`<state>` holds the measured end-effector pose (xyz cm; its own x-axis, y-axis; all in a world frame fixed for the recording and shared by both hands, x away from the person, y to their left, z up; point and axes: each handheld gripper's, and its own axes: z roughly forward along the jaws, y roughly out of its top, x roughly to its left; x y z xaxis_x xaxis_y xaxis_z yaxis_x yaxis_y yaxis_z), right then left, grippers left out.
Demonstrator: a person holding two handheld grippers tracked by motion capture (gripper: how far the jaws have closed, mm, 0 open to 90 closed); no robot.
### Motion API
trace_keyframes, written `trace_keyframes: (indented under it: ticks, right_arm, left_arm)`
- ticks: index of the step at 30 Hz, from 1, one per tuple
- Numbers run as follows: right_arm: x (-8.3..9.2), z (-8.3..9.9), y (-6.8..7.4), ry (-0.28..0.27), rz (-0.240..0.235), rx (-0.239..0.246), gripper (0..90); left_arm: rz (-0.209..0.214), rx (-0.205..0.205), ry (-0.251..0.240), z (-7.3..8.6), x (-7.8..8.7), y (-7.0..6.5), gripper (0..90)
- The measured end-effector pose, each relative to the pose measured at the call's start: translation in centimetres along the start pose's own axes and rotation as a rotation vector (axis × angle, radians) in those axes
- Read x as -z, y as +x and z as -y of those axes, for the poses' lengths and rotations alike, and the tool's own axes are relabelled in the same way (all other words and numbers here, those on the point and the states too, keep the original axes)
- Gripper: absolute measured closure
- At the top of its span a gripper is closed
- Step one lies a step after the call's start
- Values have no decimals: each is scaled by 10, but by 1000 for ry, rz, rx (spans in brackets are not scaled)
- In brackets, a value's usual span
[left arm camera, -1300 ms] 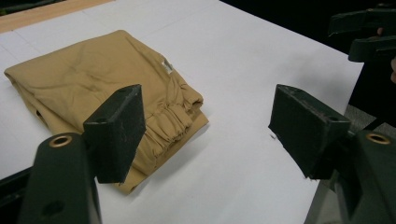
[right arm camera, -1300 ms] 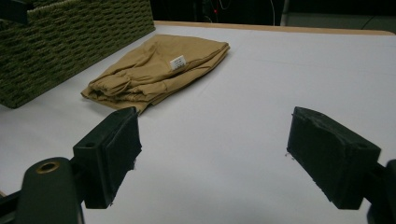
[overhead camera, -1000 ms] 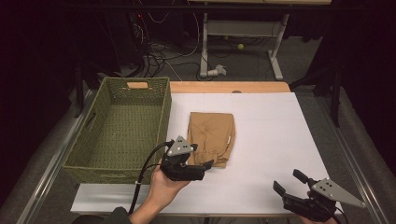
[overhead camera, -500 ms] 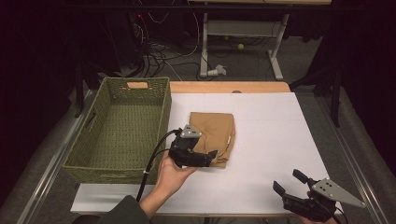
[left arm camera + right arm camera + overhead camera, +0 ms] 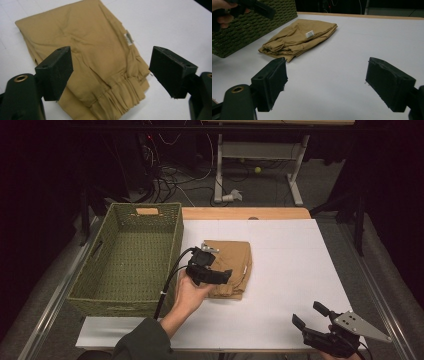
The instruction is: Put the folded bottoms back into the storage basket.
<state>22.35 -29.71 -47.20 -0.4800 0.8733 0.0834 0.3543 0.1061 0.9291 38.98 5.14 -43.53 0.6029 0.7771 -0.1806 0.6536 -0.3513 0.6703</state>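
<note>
So far nothing is packed: on the white table (image 5: 300, 270), the green basket (image 5: 130, 255) along its left edge sits empty. Folded tan trousers (image 5: 235, 265) lie just beside it, near the table's middle. The left gripper (image 5: 220, 276) hangs over them, jaws just opened wide, pinching nothing. The right gripper (image 5: 312, 316) waits, spread, at the near right corner.
</note>
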Motion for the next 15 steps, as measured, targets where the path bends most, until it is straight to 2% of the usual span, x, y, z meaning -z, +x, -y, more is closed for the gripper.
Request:
trace_keyframes:
  ticks: [5,11,15]
  right_arm:
    - [-1,0,0,6,-1,-3,185]
    - [-1,0,0,4,-3,-3,186]
    - [-1,0,0,4,-4,-4,185]
  left_arm:
    - [-45,12,44,-6,-12,10,173]
    - [-67,36,65,-13,-20,17,173]
    - [-89,57,99,-19,-29,23,172]
